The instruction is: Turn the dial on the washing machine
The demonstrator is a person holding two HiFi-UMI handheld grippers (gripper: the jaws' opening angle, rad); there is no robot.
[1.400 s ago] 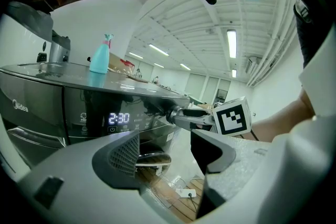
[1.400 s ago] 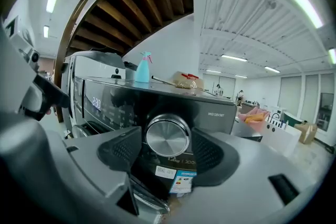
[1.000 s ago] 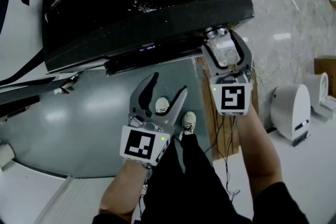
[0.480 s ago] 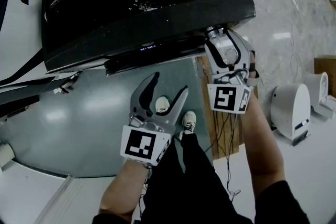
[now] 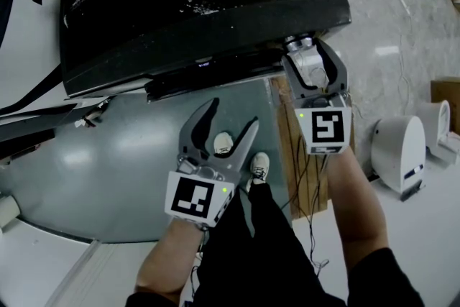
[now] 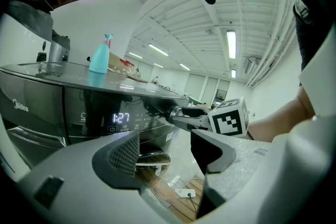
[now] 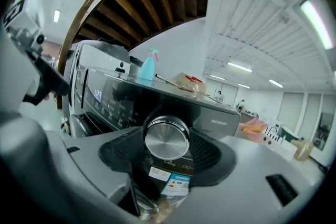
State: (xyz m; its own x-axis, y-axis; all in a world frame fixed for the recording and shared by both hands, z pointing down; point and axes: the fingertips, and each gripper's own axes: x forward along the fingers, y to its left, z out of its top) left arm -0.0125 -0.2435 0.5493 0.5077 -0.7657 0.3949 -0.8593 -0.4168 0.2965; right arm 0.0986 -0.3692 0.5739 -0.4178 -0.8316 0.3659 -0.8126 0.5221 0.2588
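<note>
Our right gripper has just been closing its fingers onto the dial, at the washing machine's right front corner, gripping it to twist; our left gripper hangs nearer, fingers wide, empty.

head view: steeply down over washing machine | gripper views: close, both facing its front
</note>
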